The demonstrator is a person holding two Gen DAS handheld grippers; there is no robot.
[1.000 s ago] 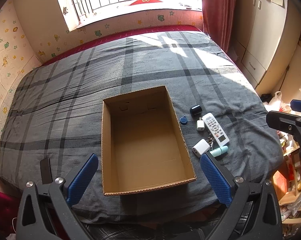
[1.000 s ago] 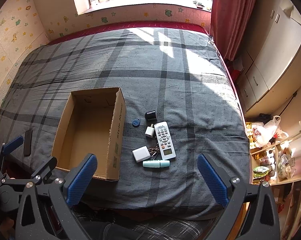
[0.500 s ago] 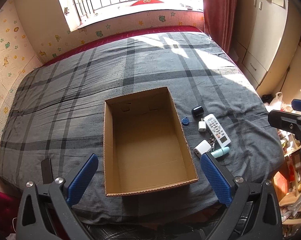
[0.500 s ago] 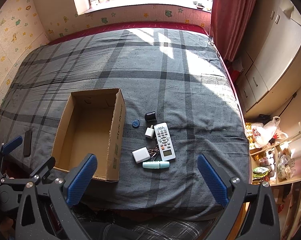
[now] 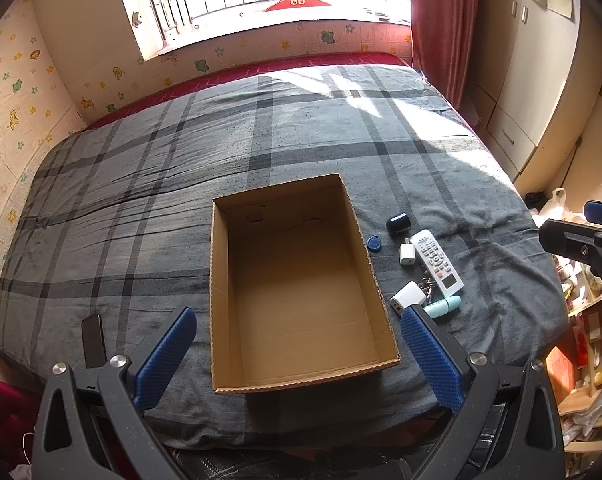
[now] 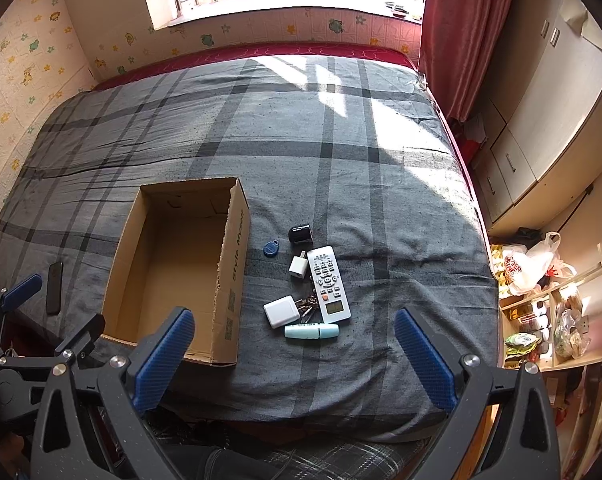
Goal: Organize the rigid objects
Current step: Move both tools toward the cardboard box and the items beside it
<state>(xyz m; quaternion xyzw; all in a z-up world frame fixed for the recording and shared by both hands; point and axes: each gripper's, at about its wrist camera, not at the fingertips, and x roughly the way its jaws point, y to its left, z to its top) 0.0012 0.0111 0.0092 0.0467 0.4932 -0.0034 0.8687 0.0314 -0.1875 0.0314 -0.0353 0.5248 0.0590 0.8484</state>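
Observation:
An empty open cardboard box lies on the grey plaid bed. Right of it lie a white remote, a small white charger, a larger white adapter, keys, a mint green tube, a blue key fob and a small black box. My left gripper is open and empty above the box's near end. My right gripper is open and empty, just short of the tube.
A black phone lies near the bed's front left edge. A red curtain and cream cabinets stand at the right. Shelves with bags and clutter stand beside the bed's right edge.
Both grippers have crept slightly forward toward the bed; the box and small items sit a little lower in both views. Nothing on the bed has moved.

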